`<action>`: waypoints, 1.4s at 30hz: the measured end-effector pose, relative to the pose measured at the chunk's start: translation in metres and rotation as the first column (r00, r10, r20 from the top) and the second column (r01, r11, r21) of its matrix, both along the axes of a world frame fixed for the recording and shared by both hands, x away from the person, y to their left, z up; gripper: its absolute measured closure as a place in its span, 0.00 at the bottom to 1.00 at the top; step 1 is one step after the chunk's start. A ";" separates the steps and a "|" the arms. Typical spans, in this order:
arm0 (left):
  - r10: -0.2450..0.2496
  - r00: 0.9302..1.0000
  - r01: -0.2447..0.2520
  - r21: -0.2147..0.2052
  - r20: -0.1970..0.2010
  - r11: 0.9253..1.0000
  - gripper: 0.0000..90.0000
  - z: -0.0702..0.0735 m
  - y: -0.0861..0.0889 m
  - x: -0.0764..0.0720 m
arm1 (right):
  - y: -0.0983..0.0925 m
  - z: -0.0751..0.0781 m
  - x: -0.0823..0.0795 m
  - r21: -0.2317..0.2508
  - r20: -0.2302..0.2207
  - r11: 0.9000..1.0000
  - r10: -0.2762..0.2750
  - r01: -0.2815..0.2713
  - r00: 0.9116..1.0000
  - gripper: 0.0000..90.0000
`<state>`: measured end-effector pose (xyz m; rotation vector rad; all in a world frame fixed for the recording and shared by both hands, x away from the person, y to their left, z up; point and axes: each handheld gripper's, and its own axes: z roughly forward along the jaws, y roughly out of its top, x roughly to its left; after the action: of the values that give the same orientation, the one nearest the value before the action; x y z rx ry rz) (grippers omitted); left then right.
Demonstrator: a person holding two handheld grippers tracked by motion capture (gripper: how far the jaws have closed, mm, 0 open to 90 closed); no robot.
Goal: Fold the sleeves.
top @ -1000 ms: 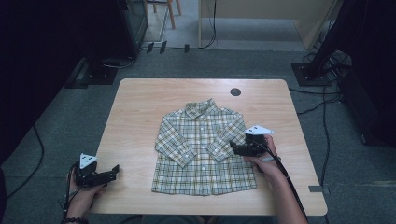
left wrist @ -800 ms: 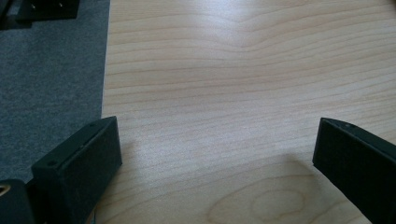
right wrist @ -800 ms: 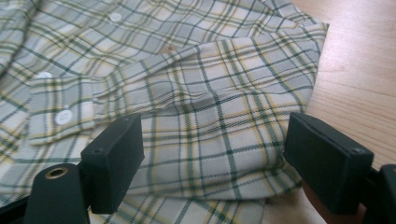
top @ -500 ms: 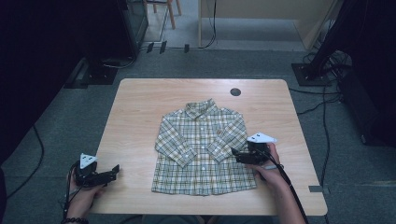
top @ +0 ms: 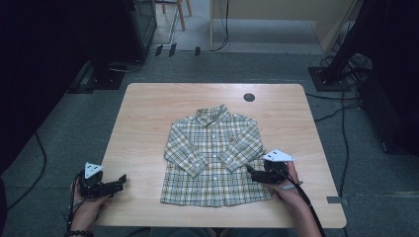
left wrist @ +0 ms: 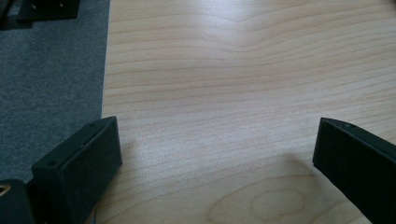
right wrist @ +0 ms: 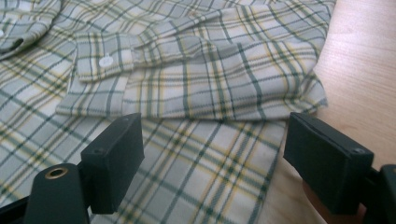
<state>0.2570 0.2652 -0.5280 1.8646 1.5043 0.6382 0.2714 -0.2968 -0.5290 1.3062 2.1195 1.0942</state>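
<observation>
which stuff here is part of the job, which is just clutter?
In the job:
- plaid shirt, flat on the table, sleeves folded in
- right tool, open at the shirt's side edge
- left tool, open over bare wood

Lying about:
- round black grommet
- floor cables
- stool legs

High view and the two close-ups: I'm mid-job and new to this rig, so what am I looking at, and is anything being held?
A person holds a handheld black two-jaw gripper in each hand. The high view looks down on the light wooden table. A small green-and-yellow plaid button-up shirt lies flat there, sleeves folded inward. Each close-up comes from a camera riding on one gripper. The left gripper sits over bare wood near the table's corner, jaws wide apart. The right gripper points at the shirt's folded sleeve cuff, jaws apart, gripping nothing. Neither gripper holds anything.
</observation>
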 end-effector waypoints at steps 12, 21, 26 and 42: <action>-0.001 1.000 0.001 0.005 -0.002 1.000 0.02 0.000 0.000 0.000 | -0.014 -0.002 -0.014 -0.021 -0.017 0.999 -0.046 0.046 0.999 0.21; -0.001 1.000 0.001 0.006 -0.001 1.000 0.02 0.000 0.000 0.000 | -0.041 -0.003 -0.017 -0.036 -0.034 0.987 -0.155 0.154 0.987 0.18; 0.000 1.000 0.000 0.007 -0.001 1.000 0.02 0.000 0.000 0.000 | -0.056 -0.003 -0.020 -0.060 -0.040 0.976 -0.210 0.208 0.977 0.18; 0.001 1.000 -0.001 0.008 -0.001 1.000 0.02 0.000 -0.001 0.000 | -0.097 -0.004 -0.028 -0.069 -0.056 0.949 -0.313 0.309 0.948 0.09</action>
<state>0.2570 0.2645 -0.5281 1.8705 1.5055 0.6445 0.2435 -0.3934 -0.5335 1.6004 1.8888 0.8597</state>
